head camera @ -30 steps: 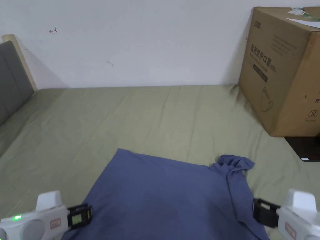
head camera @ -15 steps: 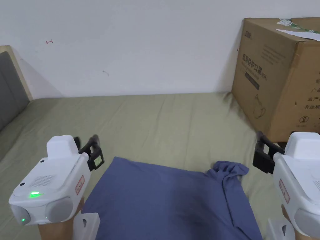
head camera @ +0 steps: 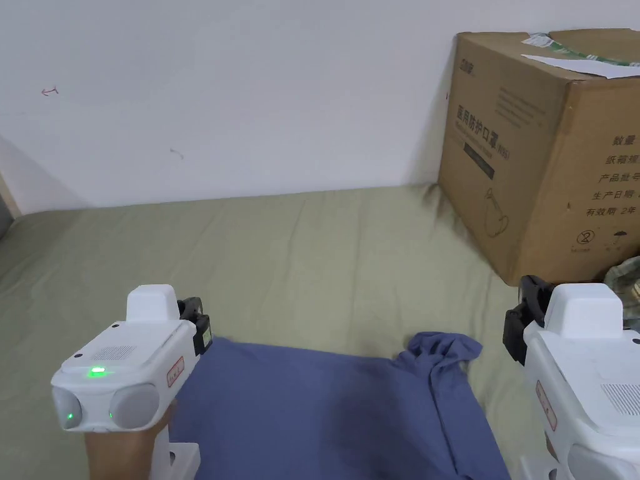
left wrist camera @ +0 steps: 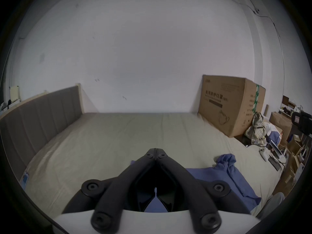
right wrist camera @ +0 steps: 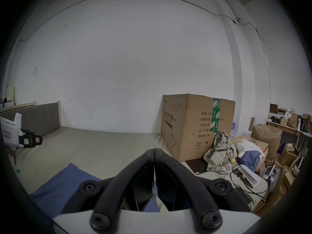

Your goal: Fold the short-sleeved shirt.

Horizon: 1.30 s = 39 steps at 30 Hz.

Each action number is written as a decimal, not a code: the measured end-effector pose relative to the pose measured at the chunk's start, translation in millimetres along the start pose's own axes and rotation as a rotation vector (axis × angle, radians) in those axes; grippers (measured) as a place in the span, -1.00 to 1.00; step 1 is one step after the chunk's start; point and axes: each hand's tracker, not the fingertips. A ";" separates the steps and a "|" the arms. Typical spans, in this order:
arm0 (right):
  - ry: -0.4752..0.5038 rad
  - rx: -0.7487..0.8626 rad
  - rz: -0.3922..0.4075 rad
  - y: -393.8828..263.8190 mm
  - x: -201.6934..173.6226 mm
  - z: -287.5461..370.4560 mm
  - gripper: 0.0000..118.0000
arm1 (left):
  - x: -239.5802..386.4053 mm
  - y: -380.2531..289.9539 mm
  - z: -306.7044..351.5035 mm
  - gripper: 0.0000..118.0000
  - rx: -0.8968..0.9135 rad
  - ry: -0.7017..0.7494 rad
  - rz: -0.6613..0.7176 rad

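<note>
We held both claws up off the bed, and neither gripped any cloth. In the left gripper view the left claw had its jaws pressed tip to tip with nothing between them; in the right gripper view the right claw was closed the same way, empty.

The shirt lay flat on the bed just below and between the claws, its near part out of the head view. Just past the left claw's tips sat the shirt's far left corner, smooth and squared. On the right claw's inner side, a strip of the shirt's right edge was turned in over the body, ending in a rumpled bunch of cloth, probably a sleeve, at the far right corner.

We judged the fold to be at an early or middle stage: the body was spread and one side looked partly turned in, but no neat packet had formed. Left to do, as far as we could tell, were tidying that bunch, bringing the left side in, and doubling the shirt lengthwise.

Beyond the right claw stood a box against the wall, well clear of the shirt.
</note>
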 end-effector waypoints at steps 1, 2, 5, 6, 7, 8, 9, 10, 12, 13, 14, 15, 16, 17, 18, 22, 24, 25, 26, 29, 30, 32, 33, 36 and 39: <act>-0.002 -0.010 -0.001 -2.1 0.8 -6.5 -1.00 | -3.1 0.1 -16.9 -1.00 -0.029 -0.013 0.003; -0.095 -0.059 -0.011 -6.3 5.7 -15.1 -1.00 | -5.9 1.0 -36.1 -1.00 -0.071 -0.005 0.002; -0.103 -0.088 0.004 -15.6 6.1 -38.1 -1.00 | -19.4 -2.5 -96.1 -1.00 -0.178 0.000 0.014; -0.028 -0.065 0.008 -17.5 3.4 -44.8 -1.00 | -23.9 -5.1 -114.9 -1.00 -0.200 0.016 0.011; -0.026 -0.076 0.013 -21.2 2.9 -52.0 -1.00 | -28.3 -8.2 -134.4 -1.00 -0.241 0.015 -0.002; -0.027 -0.086 0.016 -24.8 3.6 -60.1 -1.00 | -32.7 -12.3 -152.3 -1.00 -0.255 0.030 -0.017; -0.030 -0.098 0.020 -28.6 4.4 -68.4 -1.00 | -37.9 -18.1 -170.1 -0.96 -0.276 0.055 -0.035; -0.057 -0.102 0.043 -32.2 6.5 -76.5 -1.00 | -43.0 -21.8 -187.6 -0.81 -0.323 0.058 -0.030; -0.062 -0.128 0.054 -40.2 7.3 -91.6 -1.00 | -55.1 -31.6 -224.6 0.09 -0.435 0.075 0.002; -0.064 -0.138 0.057 -44.6 8.7 -99.7 -1.00 | -62.2 -37.7 -241.3 0.48 -0.497 0.086 0.031; -0.066 -0.152 0.066 -48.9 9.9 -106.8 -1.00 | -67.3 -43.7 -255.6 0.77 -0.559 0.089 0.054; -0.064 -0.162 0.072 -53.6 11.2 -113.2 -1.00 | -70.5 -49.9 -267.0 0.80 -0.584 0.103 0.055; -0.061 -0.175 0.081 -58.2 12.3 -120.2 -1.00 | -73.2 -55.6 -276.0 0.79 -0.589 0.115 0.048; -0.062 -0.189 0.091 -62.5 13.2 -126.5 -1.00 | -75.2 -59.7 -282.9 0.80 -0.592 0.108 0.036; -0.060 -0.207 0.099 -67.0 14.4 -132.4 -1.00 | -77.3 -65.0 -290.4 0.78 -0.604 0.118 0.027; -0.060 -0.260 0.113 -84.1 18.3 -147.7 -1.00 | -80.8 -83.5 -314.3 0.19 -0.700 0.128 -0.001; -0.058 -0.294 0.105 -91.9 22.5 -152.3 -1.00 | -79.8 -92.7 -319.1 0.02 -0.734 0.076 0.013; -0.056 -0.318 0.097 -95.2 24.0 -155.3 -1.00 | -76.8 -90.0 -313.5 0.00 -0.691 0.125 0.002; -0.053 -0.345 0.082 -99.0 26.5 -158.2 -1.00 | -75.5 -88.3 -311.5 -0.19 -0.691 0.114 0.003; -0.043 -0.468 -0.011 -112.0 33.7 -175.0 -0.97 | -69.0 -86.7 -306.1 -0.97 -0.665 0.071 -0.037; -0.029 -0.530 -0.045 -118.7 35.8 -184.6 -0.87 | -66.2 -86.2 -304.0 -0.98 -0.667 0.081 -0.037; -0.006 -0.640 -0.085 -132.9 38.9 -200.7 -0.10 | -65.0 -80.0 -292.5 -0.98 -0.616 0.079 -0.041; 0.006 -0.696 -0.090 -141.3 38.5 -210.5 0.32 | -62.4 -71.6 -284.6 -0.99 -0.583 0.072 -0.030; 0.026 -0.786 -0.115 -164.6 35.7 -237.7 0.70 | -64.1 -56.7 -261.9 -0.99 -0.526 0.038 -0.008; 0.025 -0.842 -0.089 -181.7 28.8 -264.7 0.69 | -62.2 -42.3 -245.4 -0.99 -0.503 0.018 -0.052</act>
